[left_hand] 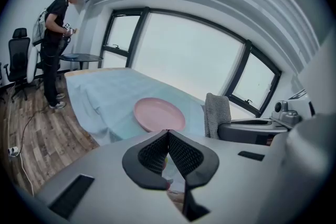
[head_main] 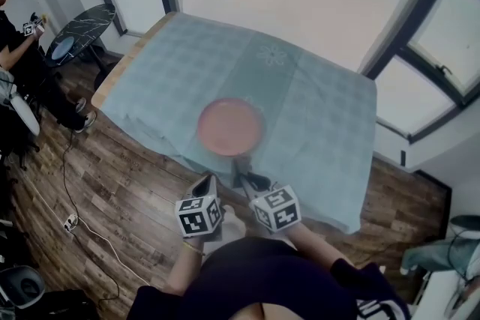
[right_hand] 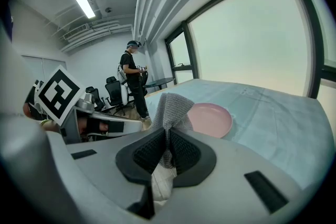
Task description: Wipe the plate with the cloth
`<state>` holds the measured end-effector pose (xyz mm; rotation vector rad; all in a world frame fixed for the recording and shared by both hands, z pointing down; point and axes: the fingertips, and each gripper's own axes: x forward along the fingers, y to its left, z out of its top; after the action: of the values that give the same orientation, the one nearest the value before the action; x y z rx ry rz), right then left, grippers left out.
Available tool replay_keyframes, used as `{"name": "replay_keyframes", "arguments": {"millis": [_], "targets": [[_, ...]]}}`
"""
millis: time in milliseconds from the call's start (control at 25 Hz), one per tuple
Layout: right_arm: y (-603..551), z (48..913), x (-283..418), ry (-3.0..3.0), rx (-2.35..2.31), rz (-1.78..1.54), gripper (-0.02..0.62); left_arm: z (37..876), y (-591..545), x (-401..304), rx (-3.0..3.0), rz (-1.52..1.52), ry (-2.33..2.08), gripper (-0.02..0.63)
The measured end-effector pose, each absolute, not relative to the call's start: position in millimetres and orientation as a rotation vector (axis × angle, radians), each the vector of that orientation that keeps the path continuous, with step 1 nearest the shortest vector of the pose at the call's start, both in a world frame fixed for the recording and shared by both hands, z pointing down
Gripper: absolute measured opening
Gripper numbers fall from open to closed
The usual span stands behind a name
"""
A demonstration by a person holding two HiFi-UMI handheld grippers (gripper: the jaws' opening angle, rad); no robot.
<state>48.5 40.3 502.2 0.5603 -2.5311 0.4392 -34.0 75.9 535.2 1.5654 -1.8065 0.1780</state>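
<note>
The round pink plate (head_main: 229,127) lies flat on the table near the front edge, and nothing touches it. The grey knitted cloth (right_hand: 170,106) is pinched in the right gripper (right_hand: 167,136), up in the air just short of the plate. The left gripper (left_hand: 168,136) has its jaws pressed together on nothing. Nothing holds the plate, so I think a hard wipe could slide it across the pale blue checked tablecloth (head_main: 315,86).

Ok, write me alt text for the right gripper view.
The right gripper is shut on a grey knitted cloth that stands up between its fingers. Beyond it a pink plate lies on a pale blue tablecloth, and a person stands far behind.
</note>
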Motion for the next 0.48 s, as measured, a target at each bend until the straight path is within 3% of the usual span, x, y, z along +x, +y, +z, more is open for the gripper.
{"name": "replay_keyframes", "arguments": {"millis": [480], "targets": [[-24, 511, 5, -2.496, 0.720, 0.500, 0.032, 549, 12, -93, 1.639, 0.265, -1.732, 0.014]]}}
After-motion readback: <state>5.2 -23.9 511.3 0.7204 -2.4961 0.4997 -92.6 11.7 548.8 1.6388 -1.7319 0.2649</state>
